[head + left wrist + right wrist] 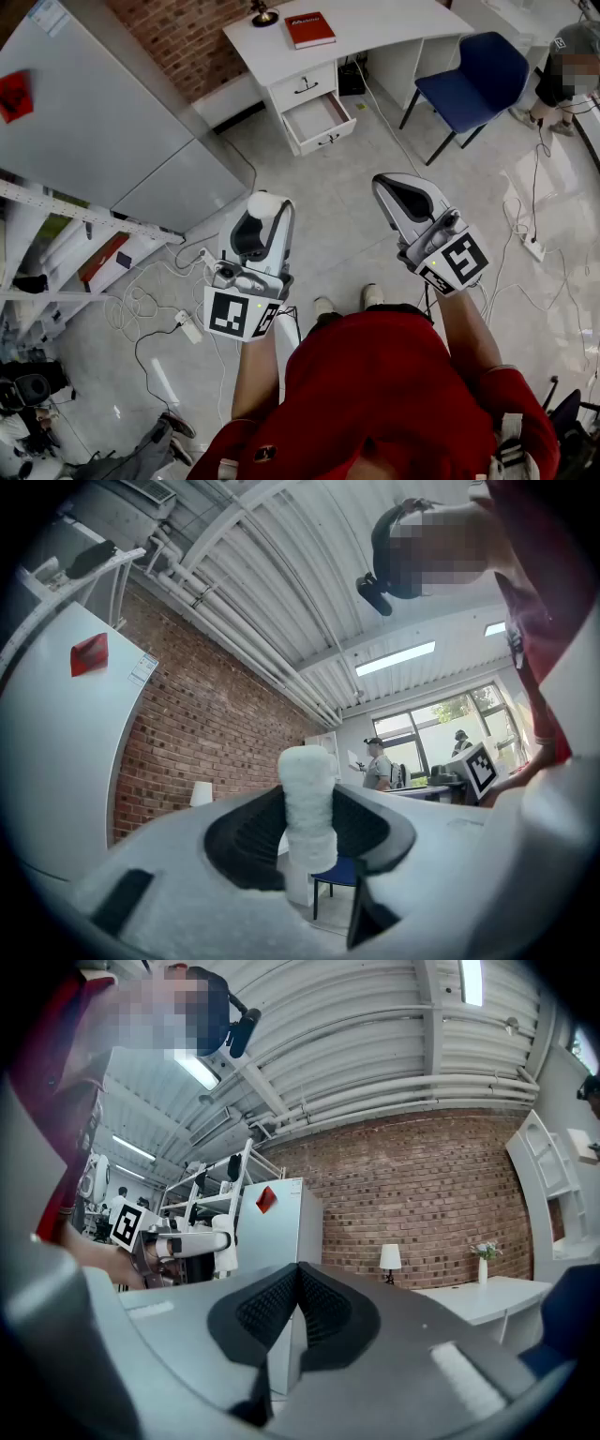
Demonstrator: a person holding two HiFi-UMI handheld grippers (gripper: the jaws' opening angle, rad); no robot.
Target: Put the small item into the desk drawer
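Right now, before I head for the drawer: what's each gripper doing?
Left gripper: closed on a small white roll, upright between its jaws.
Right gripper: closed, holding nothing.

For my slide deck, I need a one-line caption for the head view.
Left gripper holds a white roll, right gripper shut and empty, open desk drawer ahead.
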